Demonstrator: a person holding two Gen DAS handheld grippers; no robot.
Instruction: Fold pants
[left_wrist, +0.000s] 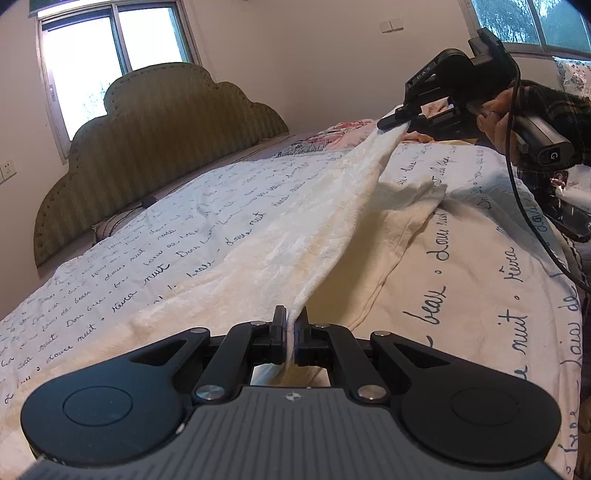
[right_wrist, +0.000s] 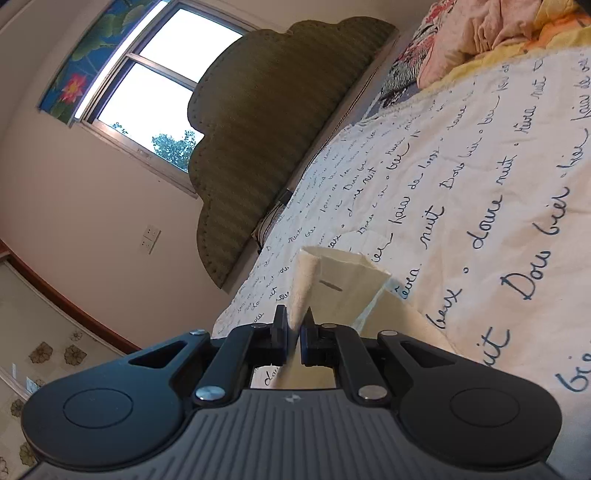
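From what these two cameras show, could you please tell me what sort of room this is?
Most likely a home bedroom: a bed with a scalloped padded headboard, a script-printed bedspread spread over it, and a window behind.

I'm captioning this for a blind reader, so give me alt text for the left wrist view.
A black left gripper pinches one edge of cream fleece pants, stretched taut to the black right gripper gripping the far end above a white bedspread with blue script lettering. An olive scalloped padded headboard stands behind.
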